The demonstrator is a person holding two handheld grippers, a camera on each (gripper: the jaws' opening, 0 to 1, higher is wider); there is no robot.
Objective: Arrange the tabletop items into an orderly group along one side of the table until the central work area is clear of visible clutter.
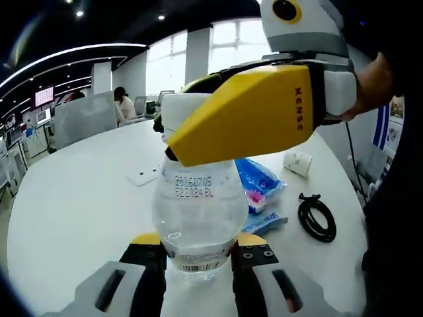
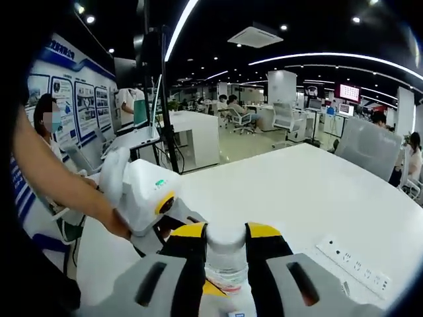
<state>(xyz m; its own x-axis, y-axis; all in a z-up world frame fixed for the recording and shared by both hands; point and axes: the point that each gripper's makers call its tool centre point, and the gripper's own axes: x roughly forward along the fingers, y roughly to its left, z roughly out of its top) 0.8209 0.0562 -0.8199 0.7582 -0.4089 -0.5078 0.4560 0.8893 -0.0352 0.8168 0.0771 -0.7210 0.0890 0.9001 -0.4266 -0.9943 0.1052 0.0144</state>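
Left gripper [image 1: 198, 254] fingers clamp bottle [image 1: 200, 214] base; right gripper [image 2: 225, 241] fingers grip its cap [image 2: 225, 236].

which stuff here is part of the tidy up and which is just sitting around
In hand: water bottle, body held by the left gripper, cap end by the right gripper.

Lying about on the white table: blue packet, black cable coil, small white cup, power strip.
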